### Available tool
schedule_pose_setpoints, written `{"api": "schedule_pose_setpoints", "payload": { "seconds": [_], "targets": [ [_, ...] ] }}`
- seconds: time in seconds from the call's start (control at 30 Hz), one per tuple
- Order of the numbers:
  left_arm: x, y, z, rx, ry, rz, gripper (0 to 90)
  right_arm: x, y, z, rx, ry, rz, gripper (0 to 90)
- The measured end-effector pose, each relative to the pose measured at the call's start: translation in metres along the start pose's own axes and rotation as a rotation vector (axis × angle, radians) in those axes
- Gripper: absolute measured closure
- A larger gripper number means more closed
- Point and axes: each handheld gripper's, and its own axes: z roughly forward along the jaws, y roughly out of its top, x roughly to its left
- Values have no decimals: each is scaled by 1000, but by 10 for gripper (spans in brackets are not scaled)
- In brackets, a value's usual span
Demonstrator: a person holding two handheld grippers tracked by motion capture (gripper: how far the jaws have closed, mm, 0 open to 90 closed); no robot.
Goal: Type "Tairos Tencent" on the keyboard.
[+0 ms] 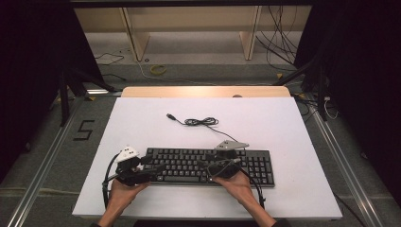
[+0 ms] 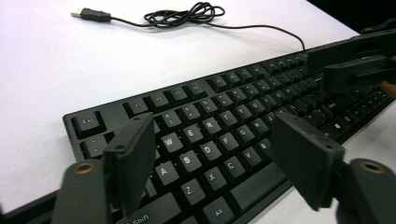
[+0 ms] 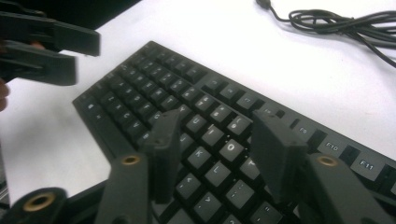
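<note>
A black keyboard (image 1: 208,166) lies across the near part of the white board (image 1: 142,123). Its thin cable (image 1: 201,122) runs back to a loose coil and a USB plug (image 1: 170,116). My left gripper (image 1: 158,167) hovers over the keyboard's left end, jaws open above the letter keys (image 2: 212,125) with nothing between them. My right gripper (image 1: 204,164) reaches in from the right over the middle keys (image 3: 215,119), also open and holding nothing. Both views show the keyboard (image 2: 224,130) (image 3: 187,102) just below the jaws. The two grippers point toward each other.
The white board covers a wooden table whose far edge (image 1: 203,91) shows beyond it. The coiled cable (image 2: 182,14) (image 3: 336,21) lies behind the keyboard. Dark floor with loose wires (image 1: 279,42), stand legs and a wooden frame (image 1: 137,42) surrounds the table.
</note>
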Motion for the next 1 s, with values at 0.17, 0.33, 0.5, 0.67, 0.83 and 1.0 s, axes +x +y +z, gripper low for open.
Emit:
{"api": "schedule_pose_setpoints", "payload": {
  "seconds": [0.17, 0.33, 0.5, 0.67, 0.83, 1.0],
  "targets": [
    [3, 0, 2, 13, 16, -12, 429, 3, -2, -7, -22, 14, -18, 451],
    [6, 0, 8, 44, 23, -11, 554, 6, -5, -12, -32, 29, -24, 404],
    [6, 1, 12, 78, 39, 10, 694, 10, -7, -16, -33, 41, -35, 373],
    [6, 1, 16, 105, 42, 17, 795, 13, -10, -19, -37, 53, -41, 348],
    [5, 1, 21, 115, 40, 20, 866, 15, -13, -22, -42, 58, -43, 339],
    [4, 1, 24, 131, 32, 31, 888, 17, -16, -25, -39, 62, -44, 332]
  ]
}}
